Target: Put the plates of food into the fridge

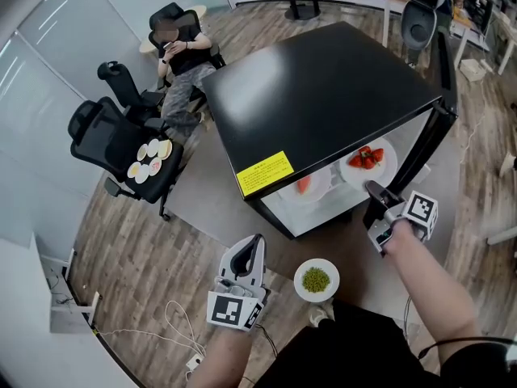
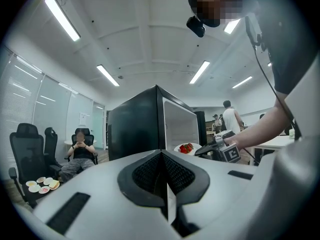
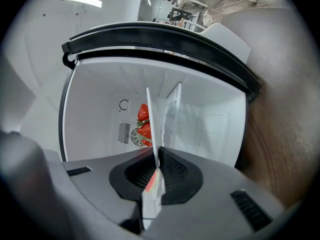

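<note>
A black mini fridge (image 1: 323, 95) stands with its door (image 1: 443, 87) swung open to the right. Inside on its white floor lies a plate with a watermelon slice (image 1: 305, 186). My right gripper (image 1: 373, 189) is shut on the rim of a white plate of strawberries (image 1: 367, 162) and holds it at the fridge's opening. In the right gripper view that plate (image 3: 151, 119) shows edge-on, rising from the jaws, with the white fridge interior (image 3: 105, 114) behind it. My left gripper (image 1: 256, 242) is shut with nothing in it, low in front of the fridge. A plate of green food (image 1: 316, 280) lies just to its right.
An office chair (image 1: 121, 148) at the left carries several small plates of food (image 1: 149, 160). A person (image 1: 182, 51) sits on another chair behind it. A yellow label (image 1: 266, 173) marks the fridge's front corner. Cables (image 1: 174, 322) lie on the wooden floor at the lower left.
</note>
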